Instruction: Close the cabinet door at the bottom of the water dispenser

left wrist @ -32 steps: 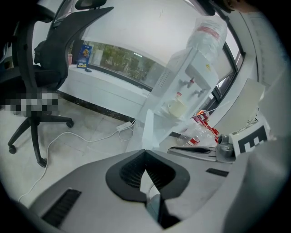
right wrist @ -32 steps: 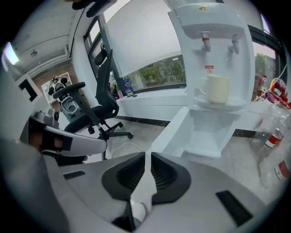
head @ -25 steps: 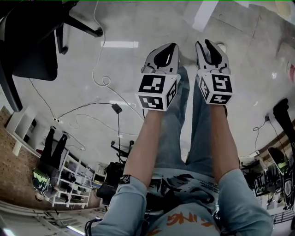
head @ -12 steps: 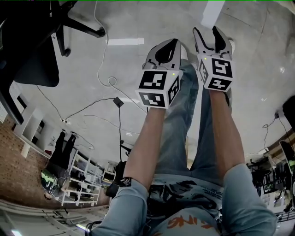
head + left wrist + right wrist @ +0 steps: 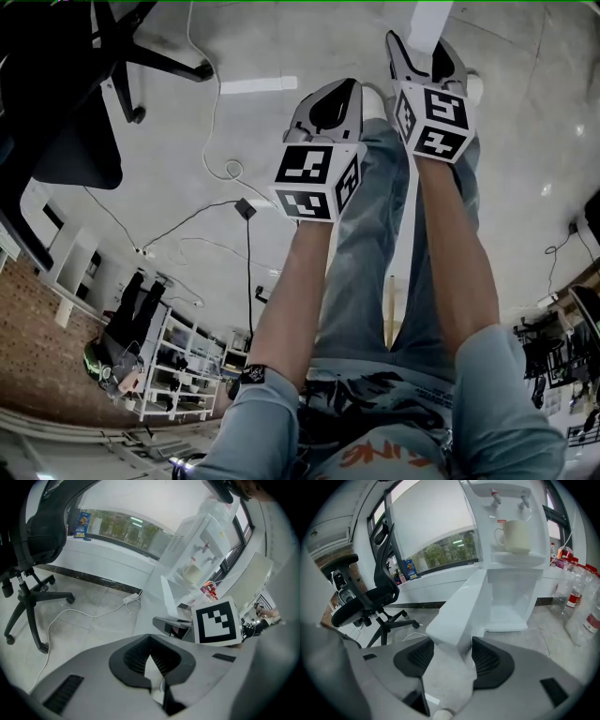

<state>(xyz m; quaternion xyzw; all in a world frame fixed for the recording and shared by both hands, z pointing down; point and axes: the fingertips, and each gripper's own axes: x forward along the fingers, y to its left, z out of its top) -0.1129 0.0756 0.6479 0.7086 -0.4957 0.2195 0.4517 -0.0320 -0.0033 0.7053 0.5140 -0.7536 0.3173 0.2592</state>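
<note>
Right fingers [image 5: 492, 660], just spread wide, frame the open door [image 5: 459, 606] edge at 12 o'clock, unpressed; left fingers [image 5: 136, 656] clenched, empty. Approach step; next, push door toward dispenser [image 5: 511, 508].

Right tool [image 5: 419, 52] — jaws newly wide apart

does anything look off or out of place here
The cabinet door at the bottom of the water dispenser stands swung wide open, so the lower compartment is exposed. A white power strip and its cable lie loose on the floor. Nothing looks spilled or broken.
</note>
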